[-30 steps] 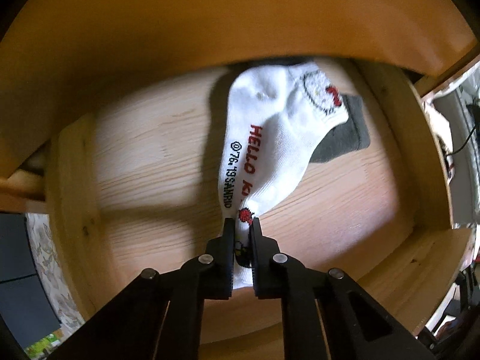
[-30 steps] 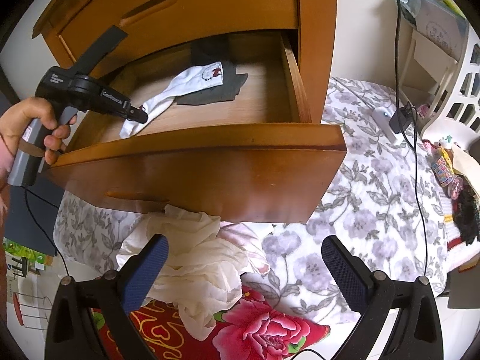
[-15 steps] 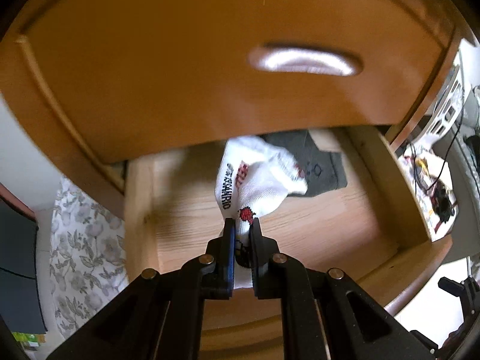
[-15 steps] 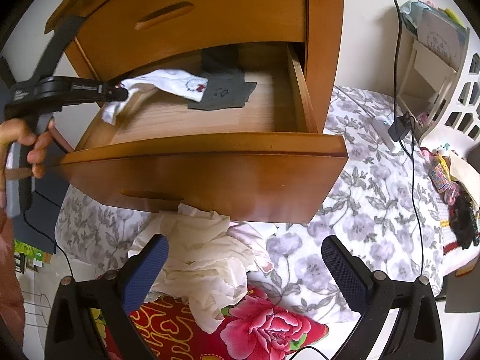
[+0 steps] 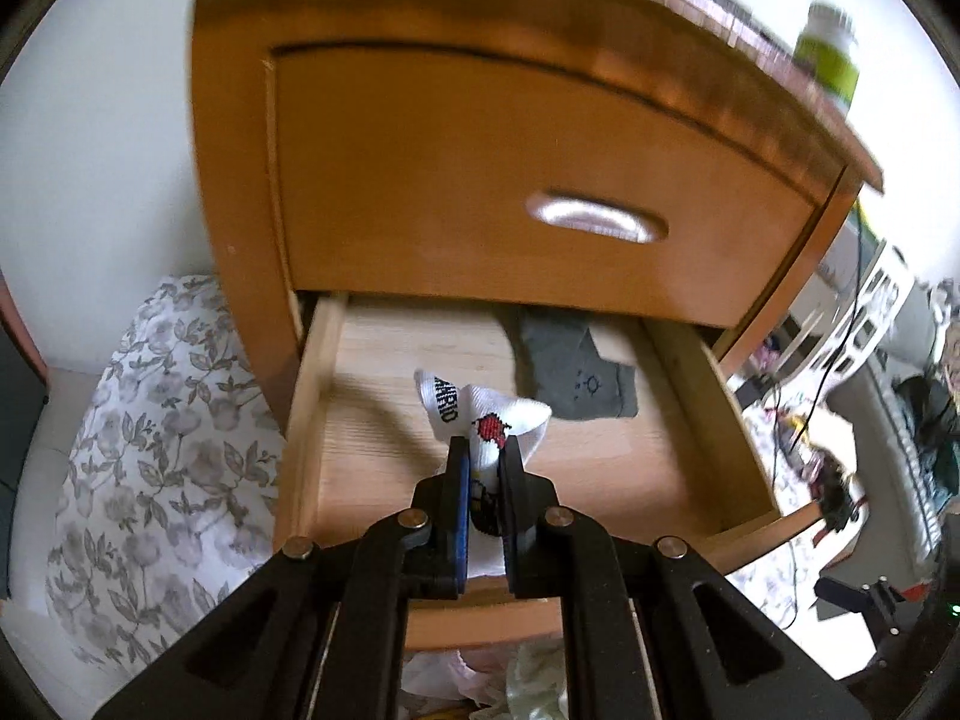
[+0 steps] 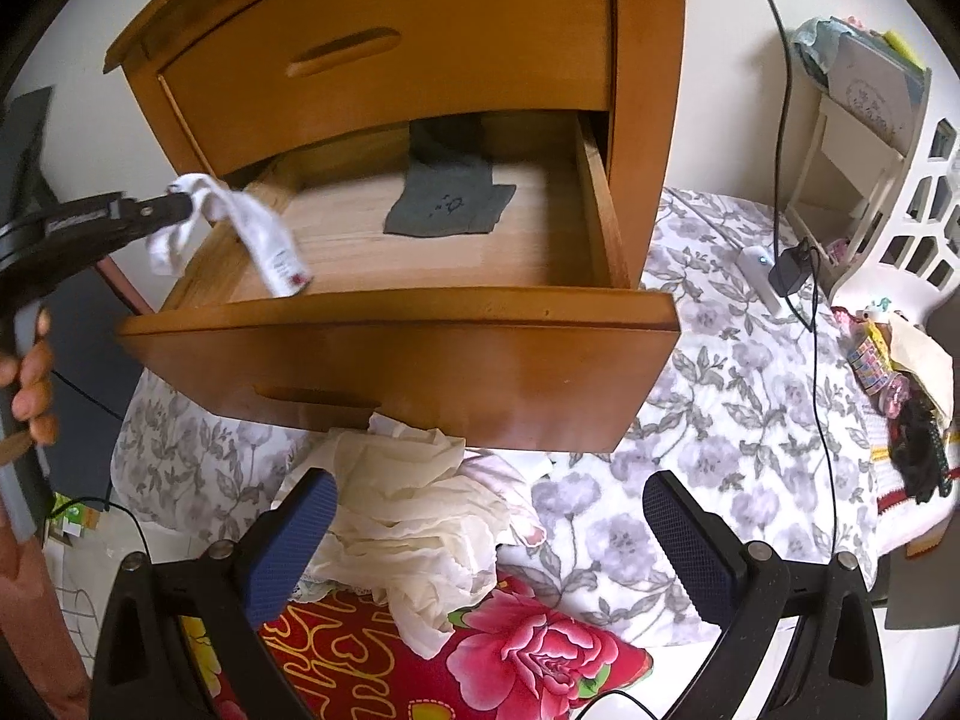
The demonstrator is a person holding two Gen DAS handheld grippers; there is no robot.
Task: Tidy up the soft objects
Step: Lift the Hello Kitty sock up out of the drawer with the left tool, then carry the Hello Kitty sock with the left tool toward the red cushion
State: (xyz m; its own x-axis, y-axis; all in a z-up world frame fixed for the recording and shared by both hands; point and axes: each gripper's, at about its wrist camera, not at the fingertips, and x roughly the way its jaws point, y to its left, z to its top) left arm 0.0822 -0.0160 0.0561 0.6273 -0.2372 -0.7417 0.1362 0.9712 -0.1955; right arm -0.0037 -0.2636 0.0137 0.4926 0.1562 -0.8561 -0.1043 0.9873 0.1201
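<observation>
You are holding a white sock (image 5: 480,420) clamped between the two fingers of your left claw (image 5: 485,468), and the sock is hanging in the air above the front left corner of the open drawer (image 6: 420,306) of a wooden nightstand (image 6: 420,30). In the right wrist view the sock (image 6: 264,234) is dangling from the claw tip (image 6: 186,204), its free end hanging down over the drawer's left side; red and black printing is showing on the fabric. Your left hand (image 6: 30,378) is gripping the tool's handle at the far left of that view.

Inside the drawer, a grey sock (image 6: 450,204) is lying flat toward the back, apart from the white one. The upper drawer (image 5: 540,180) is sitting closed above it. A green-labelled bottle (image 5: 831,54) is standing on the nightstand's top, at its right edge in the left wrist view.

Your right claw (image 6: 489,534) is hovering in front of the drawer with its fingers wide apart and nothing between them. Just under the drawer front, a crumpled cream cloth (image 6: 408,510) is lying on a floral bedspread (image 6: 720,390), beside a red rose-print fabric (image 6: 528,654).
</observation>
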